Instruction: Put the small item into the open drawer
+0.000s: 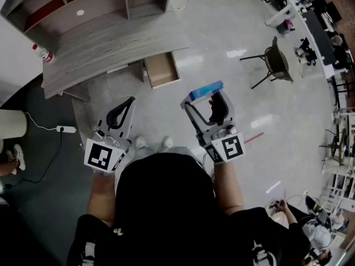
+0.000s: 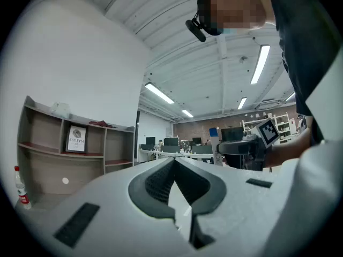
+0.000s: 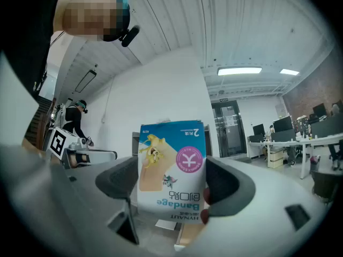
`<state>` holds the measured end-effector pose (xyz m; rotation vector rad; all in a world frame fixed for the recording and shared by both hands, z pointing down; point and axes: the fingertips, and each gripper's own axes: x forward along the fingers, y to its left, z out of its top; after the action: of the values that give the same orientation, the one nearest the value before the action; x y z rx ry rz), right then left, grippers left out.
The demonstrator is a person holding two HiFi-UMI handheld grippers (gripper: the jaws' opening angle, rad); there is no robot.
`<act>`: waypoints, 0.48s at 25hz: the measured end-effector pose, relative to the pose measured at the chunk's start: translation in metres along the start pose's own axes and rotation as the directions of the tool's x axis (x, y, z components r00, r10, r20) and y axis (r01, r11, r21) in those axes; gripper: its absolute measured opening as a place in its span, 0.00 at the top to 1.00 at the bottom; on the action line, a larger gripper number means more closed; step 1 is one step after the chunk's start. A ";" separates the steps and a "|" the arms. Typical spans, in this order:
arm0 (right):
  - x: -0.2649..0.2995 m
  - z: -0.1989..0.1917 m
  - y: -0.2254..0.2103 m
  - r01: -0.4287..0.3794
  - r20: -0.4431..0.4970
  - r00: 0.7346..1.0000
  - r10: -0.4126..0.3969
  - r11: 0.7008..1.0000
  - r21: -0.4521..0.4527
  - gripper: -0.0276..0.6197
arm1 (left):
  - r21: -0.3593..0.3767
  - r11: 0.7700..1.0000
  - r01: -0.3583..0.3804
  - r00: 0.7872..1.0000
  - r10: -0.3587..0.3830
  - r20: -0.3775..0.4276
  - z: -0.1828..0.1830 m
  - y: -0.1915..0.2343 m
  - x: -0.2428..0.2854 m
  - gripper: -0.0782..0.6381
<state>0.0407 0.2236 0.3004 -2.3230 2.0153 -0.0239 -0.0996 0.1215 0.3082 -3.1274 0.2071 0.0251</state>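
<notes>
Just short of the open drawer (image 1: 162, 69), your right gripper (image 1: 204, 100) clamps a blue bandage box (image 1: 205, 90) between wide-set jaws; your left gripper (image 1: 131, 100), farther left, is closed and empty.

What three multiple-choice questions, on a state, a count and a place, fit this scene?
1. The left gripper is: A shut, empty; B half open; C wide open.
2. Open drawers under the desk: A none; B one; C three.
3. The box is: A in the drawer; B in the left gripper; C in the right gripper.
A: its jaws meet with nothing between.
B: one drawer stands pulled out.
C: the right gripper's jaws grip the box.
</notes>
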 end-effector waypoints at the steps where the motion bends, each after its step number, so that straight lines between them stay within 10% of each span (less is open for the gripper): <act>1: 0.001 0.000 0.002 0.000 -0.002 1.000 0.000 1.000 -0.004 0.33 | -0.003 1.000 0.000 1.000 0.000 -0.001 0.000 0.001 -0.002 0.89; 12: 0.030 -0.001 0.034 -0.025 -0.025 0.999 0.024 0.999 -0.041 0.33 | 0.001 1.000 -0.015 1.000 0.015 -0.016 -0.006 0.029 -0.024 0.89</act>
<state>0.0108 0.1889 0.2988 -2.3329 2.0756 -0.0093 -0.1272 0.0964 0.3143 -3.1261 0.2301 0.0007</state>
